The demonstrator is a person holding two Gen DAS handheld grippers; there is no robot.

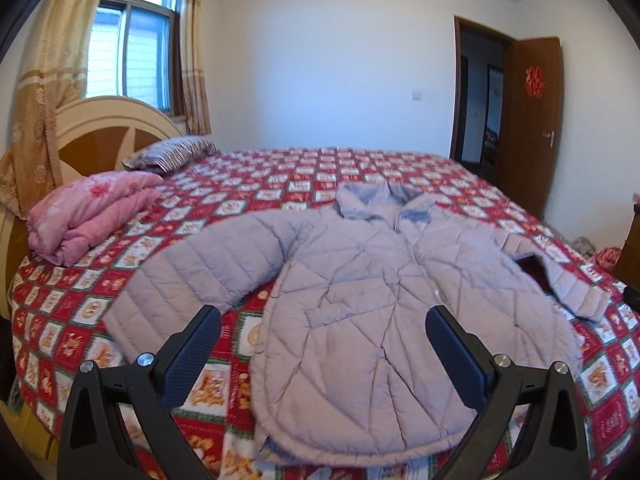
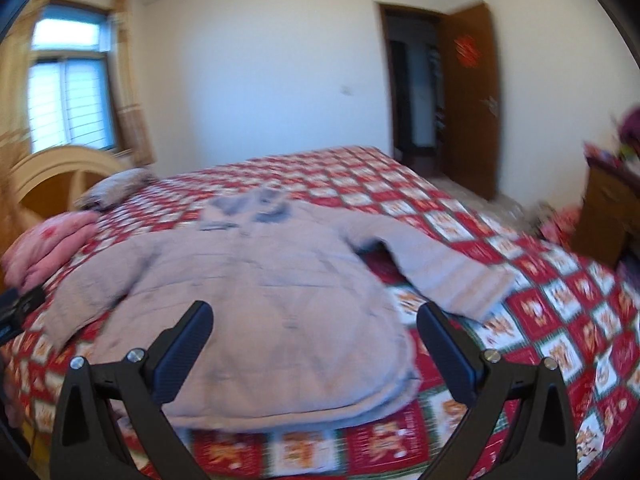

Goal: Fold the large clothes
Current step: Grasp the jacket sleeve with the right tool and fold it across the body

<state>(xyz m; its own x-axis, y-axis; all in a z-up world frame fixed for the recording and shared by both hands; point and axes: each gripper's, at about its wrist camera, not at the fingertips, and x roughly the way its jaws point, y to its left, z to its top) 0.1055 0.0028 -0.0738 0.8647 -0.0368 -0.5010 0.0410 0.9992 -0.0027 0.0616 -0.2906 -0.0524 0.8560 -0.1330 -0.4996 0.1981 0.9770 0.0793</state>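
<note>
While spread flat, lilac quilted coat (image 1: 360,280) lies unfolded, sleeves out.

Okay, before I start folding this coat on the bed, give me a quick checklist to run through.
1. Left tool open and holding nothing: ok.
2. Right tool open and holding nothing: ok.
3. Coat lying flat on the bedspread, collar at the far end: ok.
4. Both sleeves spread out to the sides: ok.
5. Pink quilt clear of the coat: ok.
6. Zip fully closed: cannot tell.
</note>
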